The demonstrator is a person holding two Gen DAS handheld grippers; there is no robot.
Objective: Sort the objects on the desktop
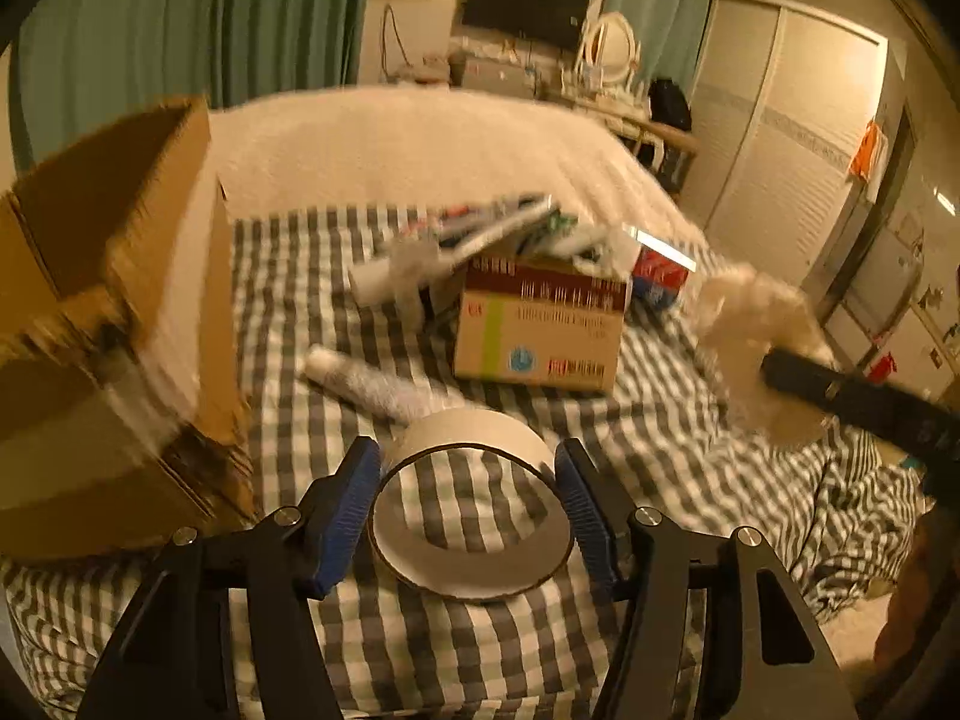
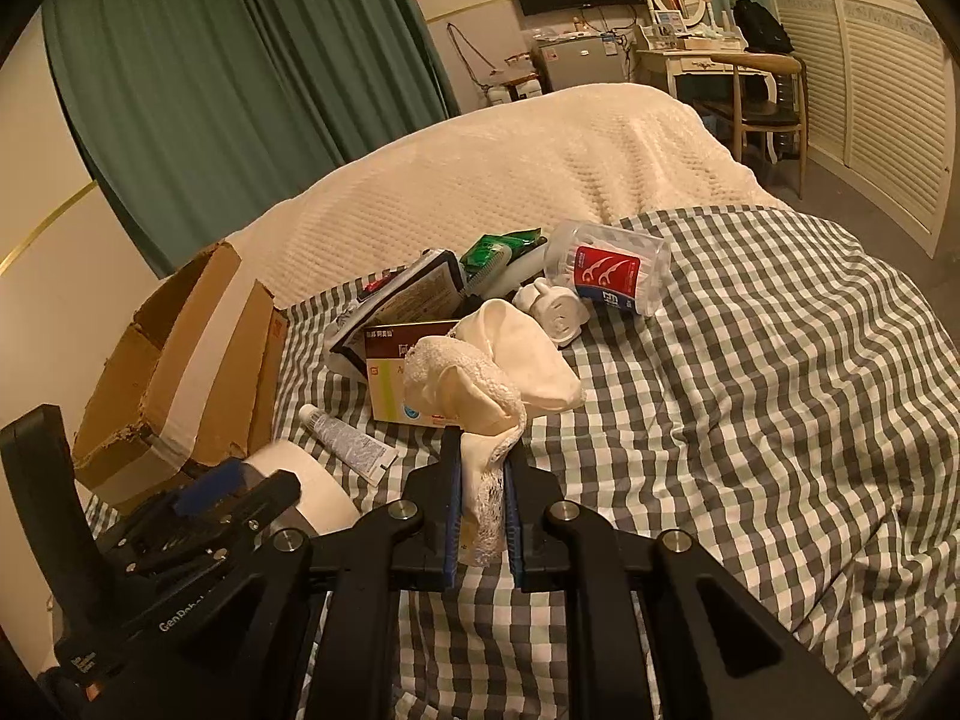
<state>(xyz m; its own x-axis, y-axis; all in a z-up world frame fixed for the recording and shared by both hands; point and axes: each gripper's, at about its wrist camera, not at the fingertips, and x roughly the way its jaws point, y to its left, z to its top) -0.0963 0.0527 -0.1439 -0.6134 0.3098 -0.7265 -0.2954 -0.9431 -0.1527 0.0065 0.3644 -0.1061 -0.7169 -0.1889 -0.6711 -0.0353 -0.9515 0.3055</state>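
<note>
A white tape roll (image 1: 474,432) sits between the blue pads of my left gripper (image 1: 468,471), which is shut on its sides above the checked bedsheet (image 1: 660,450). The same roll (image 2: 312,480) shows in the right wrist view beside the left gripper (image 2: 228,486). My right gripper (image 2: 483,450) is shut on a cream lace-edged cloth (image 2: 516,360), which bunches up above the fingertips. That cloth (image 1: 756,324) and the right gripper's black body appear at the right of the left wrist view. An open cardboard box (image 1: 108,276) stands at the left, close to the left gripper.
A pile lies mid-bed: a medicine box (image 2: 390,384), a white tube (image 2: 348,438), a floss-pick jar (image 2: 606,276), a white plug adapter (image 2: 555,306) and a green packet (image 2: 498,249). A cream blanket (image 2: 510,180) covers the far bed. Bare checked sheet (image 2: 750,390) spreads to the right.
</note>
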